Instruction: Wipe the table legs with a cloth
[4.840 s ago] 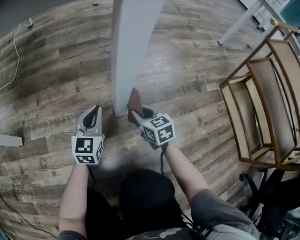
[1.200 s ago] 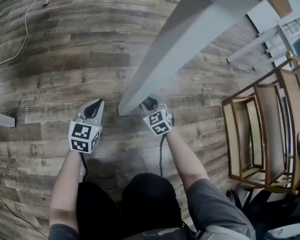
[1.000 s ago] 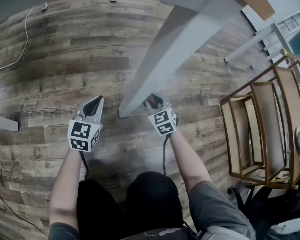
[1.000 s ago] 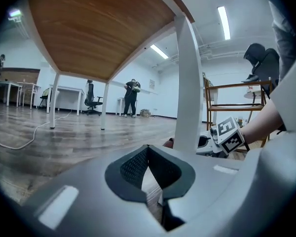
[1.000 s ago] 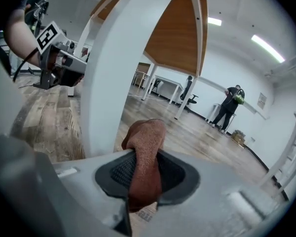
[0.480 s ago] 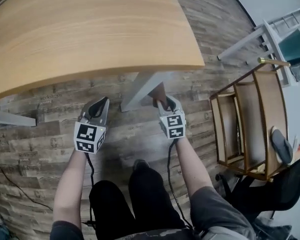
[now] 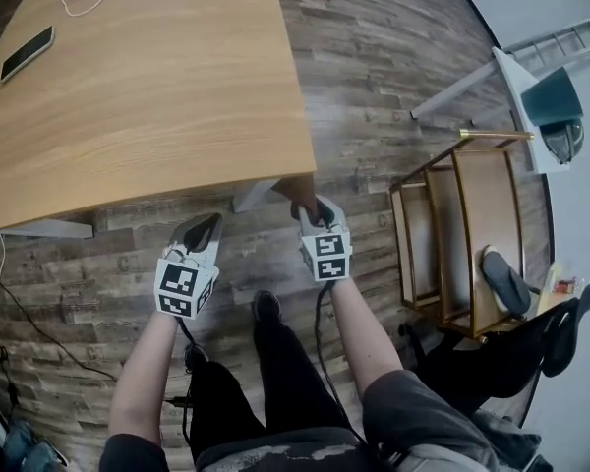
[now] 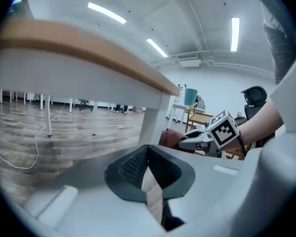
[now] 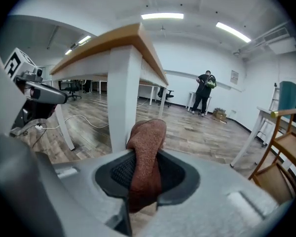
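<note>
Both forearms reach down and forward. The left hand-held gripper (image 7: 205, 226) is closed and empty; the right hand-held gripper (image 7: 313, 207) is clamped on a cloth (image 9: 147, 152).

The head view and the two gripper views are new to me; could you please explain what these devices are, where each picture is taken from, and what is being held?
There is no robot here: a person holds a pair of tongs in each hand, and each pair carries a marker cube and its own camera. The head view looks down from the person's head at the left tongs, the right tongs and a wooden table with a phone lying on it. The other two pictures each look along one pair of tongs. The left tongs are shut and empty. The right tongs are shut on a brown cloth, just in front of a white table leg.
</note>
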A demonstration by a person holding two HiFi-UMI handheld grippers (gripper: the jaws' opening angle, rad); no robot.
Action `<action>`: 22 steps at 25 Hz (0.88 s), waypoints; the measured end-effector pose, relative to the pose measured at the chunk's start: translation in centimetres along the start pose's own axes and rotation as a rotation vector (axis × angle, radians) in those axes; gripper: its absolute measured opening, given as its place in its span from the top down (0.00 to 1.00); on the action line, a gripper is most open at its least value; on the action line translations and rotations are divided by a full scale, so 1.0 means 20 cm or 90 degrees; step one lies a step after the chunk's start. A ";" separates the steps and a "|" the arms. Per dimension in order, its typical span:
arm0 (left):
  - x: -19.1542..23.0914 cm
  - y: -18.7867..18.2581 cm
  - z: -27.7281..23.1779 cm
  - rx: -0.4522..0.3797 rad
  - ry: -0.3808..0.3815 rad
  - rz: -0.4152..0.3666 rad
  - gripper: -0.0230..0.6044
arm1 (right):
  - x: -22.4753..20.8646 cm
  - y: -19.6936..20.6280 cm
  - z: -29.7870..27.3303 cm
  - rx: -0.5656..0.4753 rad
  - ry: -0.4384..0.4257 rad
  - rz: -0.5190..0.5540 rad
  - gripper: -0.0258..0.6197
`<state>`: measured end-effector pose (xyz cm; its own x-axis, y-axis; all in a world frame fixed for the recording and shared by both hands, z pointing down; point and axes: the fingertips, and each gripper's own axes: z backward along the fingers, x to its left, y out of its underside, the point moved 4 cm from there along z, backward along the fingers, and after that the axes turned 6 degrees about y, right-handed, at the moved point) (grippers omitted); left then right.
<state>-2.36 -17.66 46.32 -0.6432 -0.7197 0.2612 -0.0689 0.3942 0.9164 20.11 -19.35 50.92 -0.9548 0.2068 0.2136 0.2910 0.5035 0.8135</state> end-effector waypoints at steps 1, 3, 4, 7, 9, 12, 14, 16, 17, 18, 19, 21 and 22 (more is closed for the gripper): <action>-0.05 -0.04 0.03 0.004 0.001 0.006 0.93 | 0.01 -0.03 0.07 0.006 -0.003 -0.008 0.83; -0.13 -0.13 0.11 0.010 -0.003 0.026 0.93 | 0.02 -0.10 0.24 0.014 -0.013 -0.027 0.83; -0.17 -0.17 0.16 0.013 -0.007 0.036 0.93 | 0.03 -0.12 0.33 0.017 -0.018 -0.038 0.83; -0.26 -0.34 0.28 0.010 -0.030 0.061 0.93 | 0.03 -0.24 0.56 0.018 -0.028 -0.060 0.83; -0.29 -0.47 0.36 -0.009 -0.048 0.071 0.93 | 0.01 -0.37 0.66 0.004 -0.032 -0.074 0.83; -0.34 -0.65 0.49 -0.028 -0.054 0.068 0.93 | 0.01 -0.57 0.83 -0.021 -0.036 -0.107 0.83; -0.38 -0.73 0.61 -0.041 -0.059 0.066 0.93 | 0.04 -0.68 0.93 -0.044 -0.044 -0.119 0.83; -0.38 -0.80 0.73 -0.059 -0.076 0.070 0.93 | 0.08 -0.78 0.98 -0.067 -0.059 -0.118 0.83; -0.39 -0.83 0.78 -0.068 -0.084 0.072 0.93 | 0.11 -0.83 1.00 -0.076 -0.066 -0.116 0.83; -0.40 -0.86 0.83 -0.076 -0.089 0.072 0.93 | 0.13 -0.88 1.02 -0.084 -0.073 -0.114 0.83; -0.41 -0.88 0.87 -0.085 -0.093 0.071 0.93 | 0.16 -0.92 1.03 -0.092 -0.079 -0.111 0.83; -0.43 -0.94 0.95 -0.104 -0.092 0.062 0.93 | 0.21 -1.02 1.07 -0.116 -0.084 -0.101 0.83; -0.44 -0.97 0.98 -0.111 -0.088 0.054 0.93 | 0.24 -1.07 1.08 -0.129 -0.084 -0.097 0.83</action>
<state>-10.32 -7.71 20.38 -0.7402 -0.5982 0.3071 0.1156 0.3367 0.9345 10.65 -10.97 22.75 -0.9666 0.2555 0.0192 0.1139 0.3613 0.9255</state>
